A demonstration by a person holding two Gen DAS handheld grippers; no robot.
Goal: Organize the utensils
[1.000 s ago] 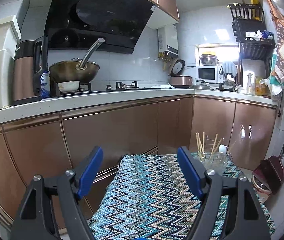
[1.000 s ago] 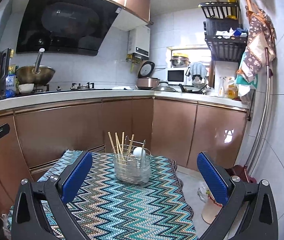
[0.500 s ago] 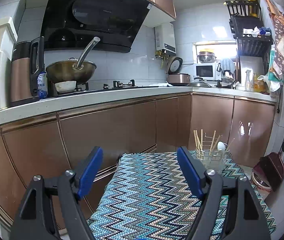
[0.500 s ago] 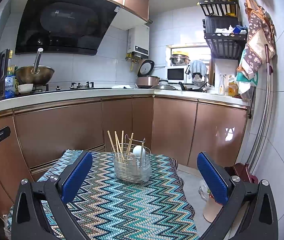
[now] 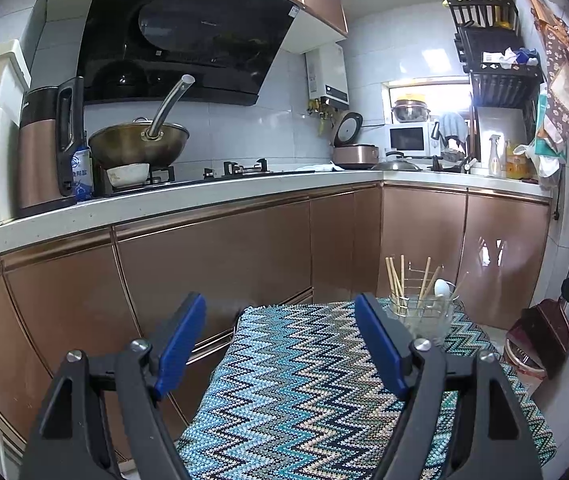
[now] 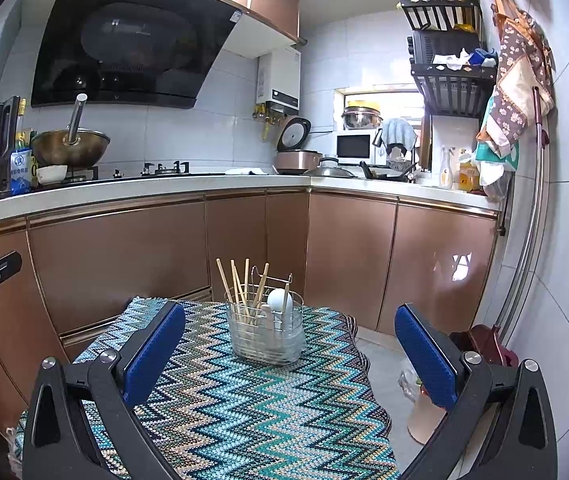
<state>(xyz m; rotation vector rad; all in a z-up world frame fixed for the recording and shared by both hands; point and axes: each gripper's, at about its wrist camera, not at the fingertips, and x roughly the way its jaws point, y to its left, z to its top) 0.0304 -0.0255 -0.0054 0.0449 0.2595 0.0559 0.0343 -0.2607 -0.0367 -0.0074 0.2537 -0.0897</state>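
So not much has changed in the last second. Both cameras have drifted a touch, but nothing on the worktop has been moved.

Starting on the left: the left gripper (image 5: 280,344) is spread wide with nothing between its blue pads, hanging over the near-left part of the zigzag cloth (image 5: 304,380) that covers the worktop. It's held the same wide gap the whole time.

Moving right, the utensil holder (image 6: 265,332) sits toward the far side of the cloth, a clear tub with a wire frame. Wooden chopsticks (image 6: 240,288) stand leaning in it along with a white spoon (image 6: 279,301). From the left camera the holder (image 5: 422,316) shows just past that gripper's right finger.

Further right, the right gripper (image 6: 290,348) is also wide apart and empty, lined up pretty much straight at the holder but well short of it.

I can't spot any loose utensils on the cloth, so my guess is the sorting is basically done, or it happens inside the holder next. No contact yet either way.
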